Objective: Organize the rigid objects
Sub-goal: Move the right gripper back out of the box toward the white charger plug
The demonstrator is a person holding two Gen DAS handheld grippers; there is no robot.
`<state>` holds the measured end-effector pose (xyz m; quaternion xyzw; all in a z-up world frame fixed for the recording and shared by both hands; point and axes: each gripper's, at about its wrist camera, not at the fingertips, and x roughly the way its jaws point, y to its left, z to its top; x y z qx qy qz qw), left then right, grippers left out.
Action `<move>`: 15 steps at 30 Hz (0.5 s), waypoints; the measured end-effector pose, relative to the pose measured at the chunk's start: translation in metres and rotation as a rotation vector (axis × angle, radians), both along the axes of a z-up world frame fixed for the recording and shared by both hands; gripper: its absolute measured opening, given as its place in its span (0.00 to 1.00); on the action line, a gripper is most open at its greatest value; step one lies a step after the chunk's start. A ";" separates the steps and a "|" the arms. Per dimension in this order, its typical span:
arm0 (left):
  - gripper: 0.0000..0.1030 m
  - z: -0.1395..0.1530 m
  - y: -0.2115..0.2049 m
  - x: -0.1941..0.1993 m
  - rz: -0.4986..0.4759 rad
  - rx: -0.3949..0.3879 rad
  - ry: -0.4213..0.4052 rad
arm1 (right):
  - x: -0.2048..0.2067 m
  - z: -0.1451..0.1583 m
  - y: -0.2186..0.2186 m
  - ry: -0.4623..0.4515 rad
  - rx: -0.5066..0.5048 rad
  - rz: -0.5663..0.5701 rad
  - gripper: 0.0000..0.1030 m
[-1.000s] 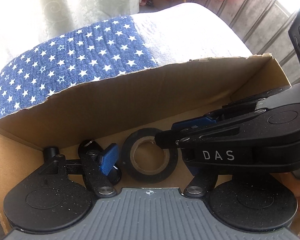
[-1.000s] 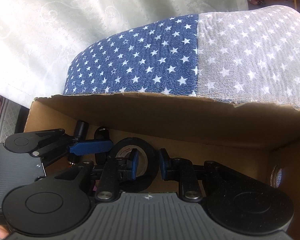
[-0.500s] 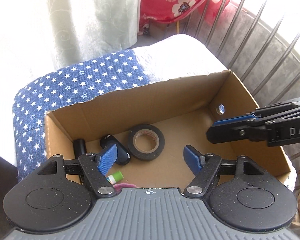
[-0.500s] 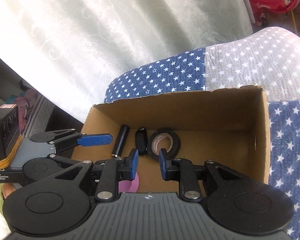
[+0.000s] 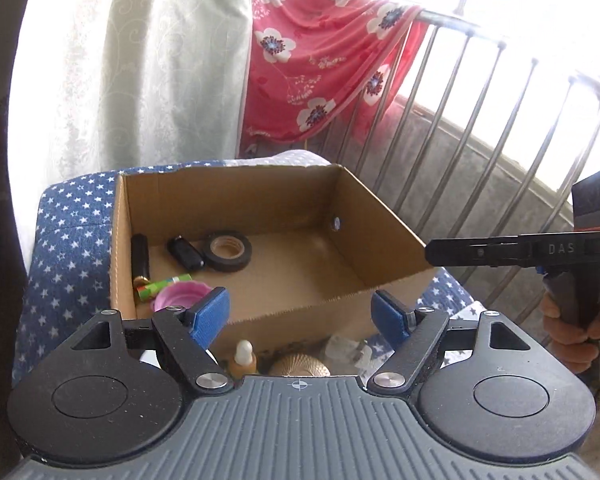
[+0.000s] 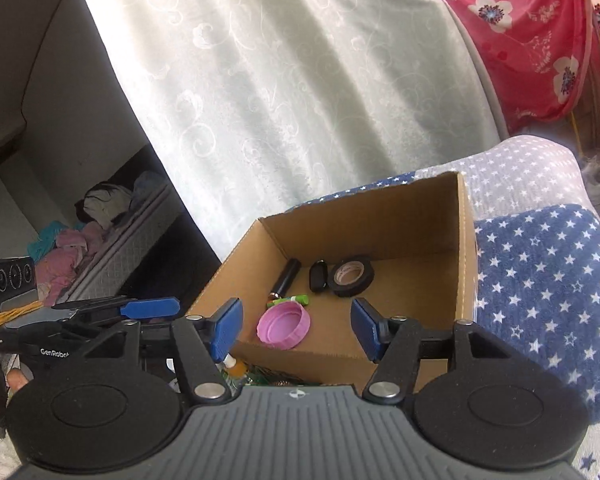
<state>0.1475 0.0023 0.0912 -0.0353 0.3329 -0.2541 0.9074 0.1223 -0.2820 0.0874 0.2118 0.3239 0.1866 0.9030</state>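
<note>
Cardboard box sits open-topped on a blue star-print cushion; all sorted things lie on its floor. Black tape roll lies flat, hole facing up, toward the far wall. Just beside it a black key fob lies flat, long axis running near-to-far, slightly diagonal in my left view. Next over, a black cylinder lies along the box's left wall, long axis also near-to-far, brass-coloured end toward me. A green tube lies crosswise by that end, and a pink cap rests open side up at the near left corner, touching or nearly touching the tube; cannot tell which. Right view shows the same set: roll, fob, cylinder, tube, cap, plus a bed with clothes off to the left that the left view lacks. Left view alone shows the metal railing, red floral cloth, a hole in the box's right wall, and a small dropper bottle and gold ridged thing outside the near wall. My left tongs are wide and opening, nothing between them. My right tongs are about half open and opening, empty, pads touching nothing. Both hover short of the box's near wall.
</note>
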 end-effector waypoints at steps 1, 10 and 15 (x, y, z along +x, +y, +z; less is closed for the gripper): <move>0.75 -0.011 -0.005 -0.011 0.008 -0.002 -0.008 | -0.005 -0.011 0.005 0.013 -0.004 -0.001 0.61; 0.69 -0.062 -0.059 -0.070 -0.020 0.088 -0.094 | -0.028 -0.054 0.039 0.051 -0.152 0.046 0.59; 0.58 -0.085 -0.082 -0.071 -0.013 0.140 -0.113 | -0.024 -0.066 0.051 0.050 -0.253 0.075 0.51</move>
